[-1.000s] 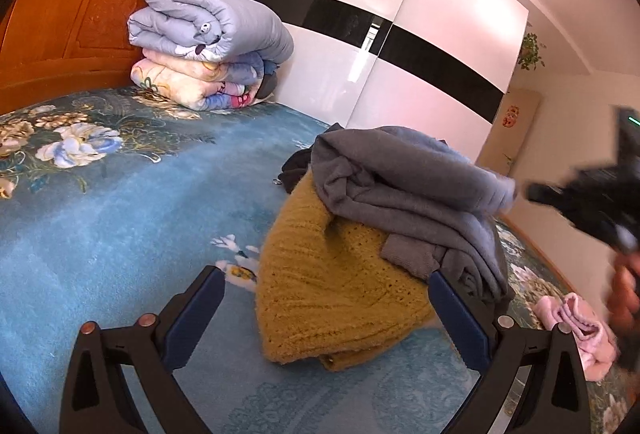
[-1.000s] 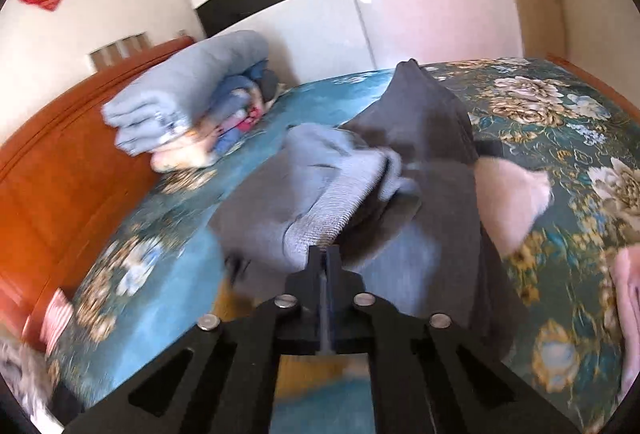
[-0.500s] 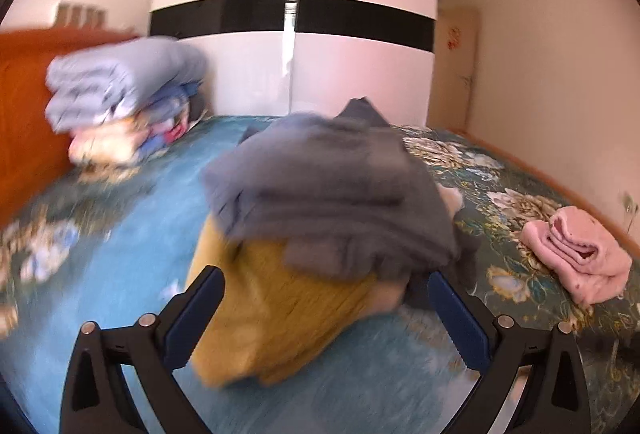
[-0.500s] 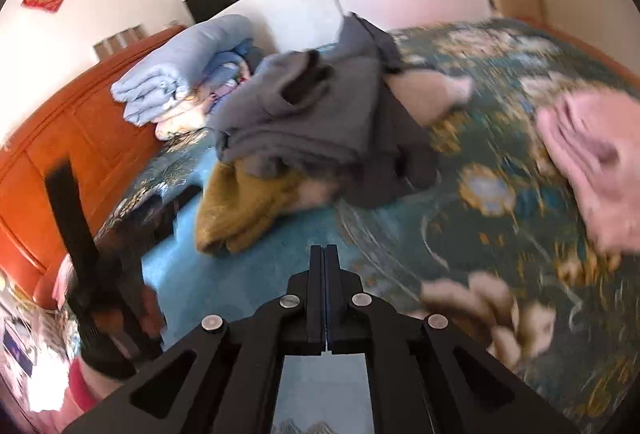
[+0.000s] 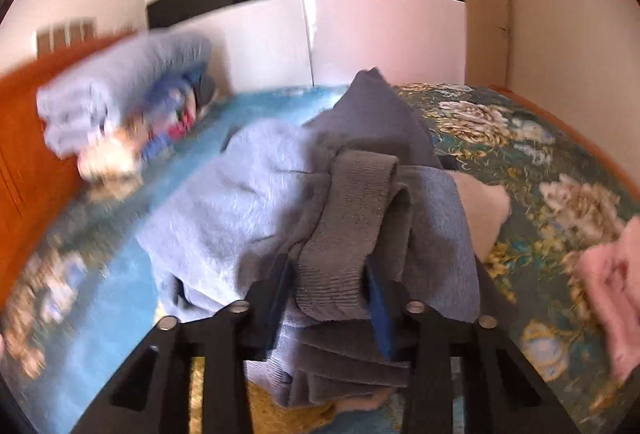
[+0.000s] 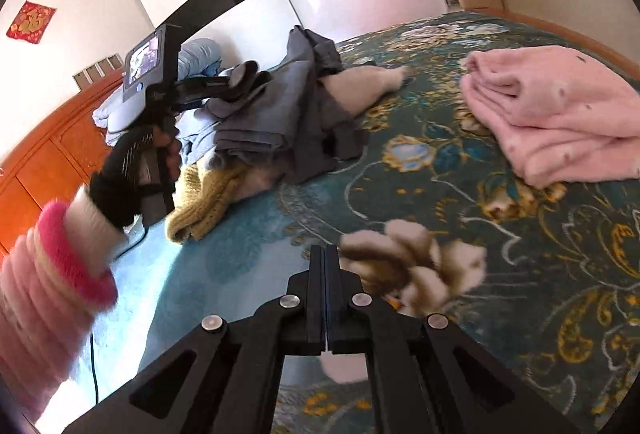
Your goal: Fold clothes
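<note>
Left wrist view: left gripper [image 5: 330, 292] pinches the grey sweater's cuff [image 5: 352, 218] atop the clothes pile [image 6: 256, 137] mid-bed [image 6: 460, 201]; right gripper [image 6: 325, 266] closed, empty; probably lifting it clear to spread flat

A heap of clothes lies on the floral teal bedspread [image 6: 400, 201], headed by a grey fleece sweater [image 5: 248, 209] whose ribbed grey cuff [image 5: 352, 226] sits between the fingers of the left gripper [image 5: 326, 288]. A mustard knitted garment [image 6: 208, 193] lies under the heap at its near side, and a pale cream garment [image 6: 360, 85] lies against its right. Well right of the heap rests a folded pink fleece garment [image 6: 560, 113]. Behind the heap, seemingly against the orange wooden headboard [image 6: 48, 161], stands a stack of folded light-blue quilts [image 5: 120, 89]. The right gripper [image 6: 325, 266] is over bare bedspread, before the heap.
</note>
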Motion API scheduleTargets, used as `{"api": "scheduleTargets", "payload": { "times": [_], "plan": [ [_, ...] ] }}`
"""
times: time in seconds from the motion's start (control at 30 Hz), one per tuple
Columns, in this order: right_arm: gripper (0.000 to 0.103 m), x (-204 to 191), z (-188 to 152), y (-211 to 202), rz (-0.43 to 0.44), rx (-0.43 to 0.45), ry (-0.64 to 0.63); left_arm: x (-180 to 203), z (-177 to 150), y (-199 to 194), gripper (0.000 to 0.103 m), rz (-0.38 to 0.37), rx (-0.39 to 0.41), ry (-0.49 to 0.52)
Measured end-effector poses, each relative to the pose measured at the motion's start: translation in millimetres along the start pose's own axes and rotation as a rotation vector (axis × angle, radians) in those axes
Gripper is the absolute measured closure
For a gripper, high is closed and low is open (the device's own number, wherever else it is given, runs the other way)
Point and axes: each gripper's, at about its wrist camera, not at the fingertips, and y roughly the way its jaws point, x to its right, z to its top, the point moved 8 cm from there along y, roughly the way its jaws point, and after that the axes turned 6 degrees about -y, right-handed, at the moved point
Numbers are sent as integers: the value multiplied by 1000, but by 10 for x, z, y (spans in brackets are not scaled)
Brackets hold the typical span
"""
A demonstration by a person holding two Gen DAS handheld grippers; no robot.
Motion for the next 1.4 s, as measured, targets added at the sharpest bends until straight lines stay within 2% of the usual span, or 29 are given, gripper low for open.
{"api": "scheduleTargets", "payload": {
  "times": [0.03, 0.07, 0.23, 0.5, 0.6, 0.77, 0.83, 0.9, 0.97, 1.13, 1.23, 1.4],
  "plan": [
    [103, -2, -28, -32, 8, 2, 4, -73, 14, -45, 95, 26, 17, -12],
    [103, -3, -56, -64, 16, 4, 9, -146, 23, -117, 96, 29, 26, -27],
    [102, -11, -197, -225, 54, 12, 30, -308, -9, -745, 97, -77, 54, -57],
    [102, -36, -420, -495, 119, 29, 67, -488, -60, -2337, 98, -408, 112, -105],
    [102, -118, -494, -662, 156, 51, 90, -551, -94, -2935, 98, -505, 142, -112],
    [102, -266, -514, -852, 206, 87, 102, -859, -126, -3754, 98, -639, 206, -143],
    [102, -318, -501, -856, 227, 88, 112, -1055, -156, -3920, 98, -632, 222, -150],
    [102, -399, -507, -788, 241, 72, 115, -1265, -200, -3917, 98, -571, 231, -151],
    [102, -490, -522, -702, 252, 53, 116, -1519, -292, -3708, 98, -502, 202, -184],
    [102, -624, -688, -500, 238, -10, 107, -2127, -712, -2655, 98, -365, 13, -322],
    [102, -517, -774, -484, 196, -22, 128, -2314, -1045, -2053, 98, -309, -95, -390],
    [102, -191, -836, -512, 112, -38, 170, -2428, -1541, -1449, 98, -252, -174, -480]
  ]
}}
